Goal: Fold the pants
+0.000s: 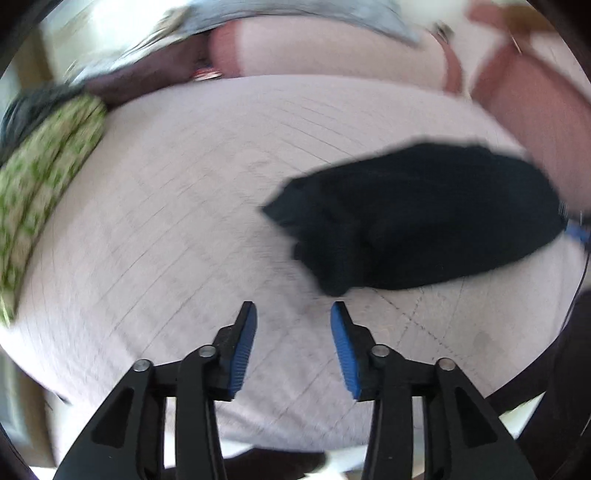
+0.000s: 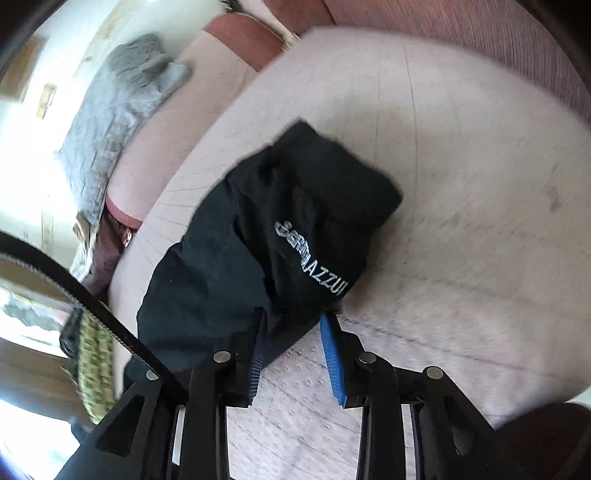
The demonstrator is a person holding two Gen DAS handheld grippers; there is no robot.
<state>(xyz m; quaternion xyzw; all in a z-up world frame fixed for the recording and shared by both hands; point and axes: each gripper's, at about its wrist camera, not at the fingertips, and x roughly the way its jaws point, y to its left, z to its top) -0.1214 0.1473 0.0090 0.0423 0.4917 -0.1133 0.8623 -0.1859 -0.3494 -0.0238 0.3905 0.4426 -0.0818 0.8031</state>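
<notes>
The black pants (image 1: 417,218) lie bunched in a heap on the pale pink quilted seat cushion (image 1: 192,206), to the right in the left wrist view. My left gripper (image 1: 293,314) is open and empty, just short of the heap's near edge. In the right wrist view the pants (image 2: 266,236) show white lettering on one fold. My right gripper (image 2: 291,325) is open, its jaws standing on either side of the heap's near edge without closing on it. The view is motion-blurred.
A green patterned cloth (image 1: 40,184) lies at the cushion's left edge. A grey blanket (image 2: 122,107) lies on the neighbouring seat. Red-pink sofa backrests (image 2: 480,33) rise behind the cushion. A round dark-rimmed table (image 2: 55,273) stands at the left.
</notes>
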